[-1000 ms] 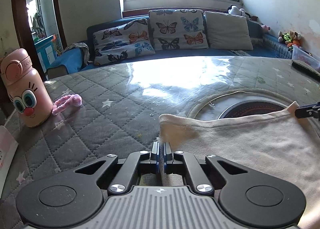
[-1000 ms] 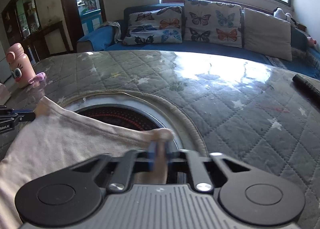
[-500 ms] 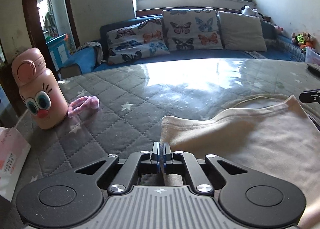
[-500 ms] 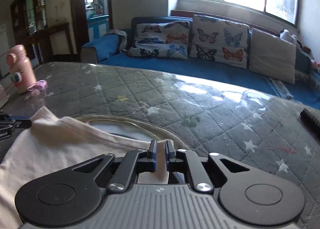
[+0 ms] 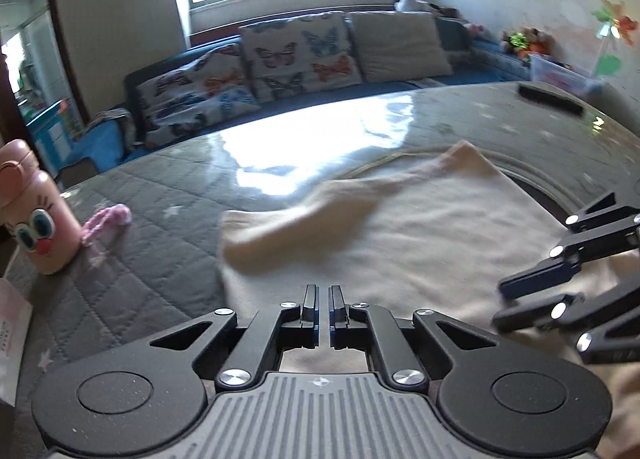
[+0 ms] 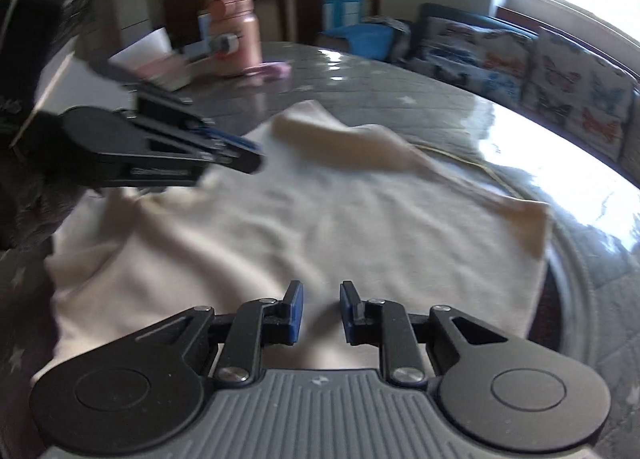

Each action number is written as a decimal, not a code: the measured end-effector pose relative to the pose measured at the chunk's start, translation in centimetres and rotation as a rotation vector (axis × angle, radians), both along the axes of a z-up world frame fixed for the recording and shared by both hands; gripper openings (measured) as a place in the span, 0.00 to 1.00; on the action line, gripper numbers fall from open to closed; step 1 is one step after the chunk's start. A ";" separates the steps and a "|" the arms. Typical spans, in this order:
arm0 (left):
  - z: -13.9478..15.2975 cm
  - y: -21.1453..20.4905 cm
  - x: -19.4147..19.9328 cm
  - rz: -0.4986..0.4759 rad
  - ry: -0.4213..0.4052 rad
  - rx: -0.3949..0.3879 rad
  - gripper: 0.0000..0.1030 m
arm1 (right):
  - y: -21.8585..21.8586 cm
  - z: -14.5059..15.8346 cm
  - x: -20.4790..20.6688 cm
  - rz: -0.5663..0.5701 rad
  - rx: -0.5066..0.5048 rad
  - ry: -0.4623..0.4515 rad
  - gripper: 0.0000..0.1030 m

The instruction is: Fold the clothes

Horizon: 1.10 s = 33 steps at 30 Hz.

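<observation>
A cream garment (image 5: pixel 420 227) lies spread on the grey quilted table (image 5: pixel 152 195), its far edge rumpled into a fold. It also shows in the right wrist view (image 6: pixel 312 243). My left gripper (image 5: pixel 323 301) hovers over the garment's near edge, jaws a narrow slit apart and empty. It shows from the side in the right wrist view (image 6: pixel 240 157). My right gripper (image 6: pixel 319 311) is open and empty above the cloth. It enters the left wrist view at the right (image 5: pixel 516 301).
A pink cartoon bottle (image 5: pixel 34 215) and a pink hair tie (image 5: pixel 106 221) stand at the table's left, by a tissue pack (image 5: pixel 10 339). A black remote (image 5: pixel 550 99) lies far right. A round stove opening (image 6: pixel 560 299) lies partly under the garment. A sofa with butterfly cushions (image 5: pixel 296 59) is behind.
Both grippers have let go of the garment's corners and pulled back. The cloth has dropped flat on the table. The right gripper has swung to face left.
</observation>
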State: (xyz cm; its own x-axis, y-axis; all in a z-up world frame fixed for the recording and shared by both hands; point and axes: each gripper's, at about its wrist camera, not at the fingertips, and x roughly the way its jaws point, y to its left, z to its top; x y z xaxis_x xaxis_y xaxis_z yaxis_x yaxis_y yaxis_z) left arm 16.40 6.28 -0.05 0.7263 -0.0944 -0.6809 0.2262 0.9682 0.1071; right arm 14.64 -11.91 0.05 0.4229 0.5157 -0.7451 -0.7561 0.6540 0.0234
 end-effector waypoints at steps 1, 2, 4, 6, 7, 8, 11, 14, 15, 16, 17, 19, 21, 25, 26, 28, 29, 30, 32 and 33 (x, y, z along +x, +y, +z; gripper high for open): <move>-0.1 -0.1 -0.2 -0.011 0.004 -0.003 0.06 | 0.2 0.0 -0.5 0.016 -0.003 -0.003 0.19; -0.3 -0.2 -0.4 -0.023 0.010 -0.008 0.06 | 0.3 0.1 -1.3 0.039 -0.008 -0.006 0.20; -0.7 -0.2 -0.9 -0.031 0.023 -0.004 0.07 | 0.5 0.1 -2.5 0.071 -0.014 -0.009 0.21; -0.9 -0.2 -1.4 -0.034 0.029 0.006 0.07 | 0.6 0.4 -3.6 0.086 -0.008 -0.013 0.21; -1.1 -0.1 -1.8 -0.032 0.031 0.009 0.07 | 0.5 0.5 -3.9 0.089 -0.005 -0.016 0.21; -1.1 0.1 -2.1 -0.029 0.031 0.012 0.07 | 0.4 0.7 -4.3 0.100 0.006 0.001 0.23; -1.0 0.7 -3.3 -0.028 0.021 0.018 0.07 | 0.4 0.8 -6.0 0.141 0.007 0.013 0.26; -0.9 1.0 -4.6 -0.037 0.008 0.034 0.07 | 0.4 0.9 -7.7 0.172 0.006 0.011 0.30; -1.0 1.0 -5.1 -0.041 0.004 0.043 0.07 | 0.4 1.0 -8.2 0.180 0.007 0.013 0.30; -1.1 1.0 -5.6 -0.046 0.001 0.054 0.08 | 0.3 1.1 -8.7 0.186 0.008 0.017 0.31; -1.1 1.1 -6.0 -0.050 -0.004 0.064 0.08 | 0.2 1.1 -9.1 0.193 0.009 0.021 0.33; -1.3 1.2 -6.8 -0.050 -0.017 0.080 0.08 | 0.1 1.0 -9.8 0.201 0.003 0.027 0.33; -1.3 1.5 -7.5 -0.043 -0.024 0.089 0.08 | -0.1 1.0 -10.5 0.194 0.004 0.023 0.33; -1.3 2.4 -8.3 -0.013 -0.033 0.094 0.18 | -1.0 1.6 -11.2 0.180 0.025 0.027 0.37; -1.3 2.6 -8.5 -0.006 -0.036 0.094 0.23 | -1.3 1.8 -11.3 0.172 0.028 0.027 0.38; -1.3 2.9 -8.8 0.008 -0.040 0.093 0.26 | -1.6 1.5 -11.5 0.160 0.022 0.039 0.38; -1.2 3.0 -8.9 0.013 -0.041 0.089 0.26 | -1.7 1.4 -11.6 0.159 0.021 0.047 0.38; -1.0 3.0 -9.1 0.019 -0.046 0.087 0.26 | -1.9 1.3 -11.9 0.162 0.020 0.052 0.38; -0.5 2.5 -9.6 0.019 -0.061 0.092 0.26 | -2.2 1.4 -12.6 0.168 0.021 0.055 0.38; -0.2 2.1 -9.9 0.012 -0.071 0.095 0.26 | -2.4 1.5 -12.7 0.167 0.026 0.055 0.38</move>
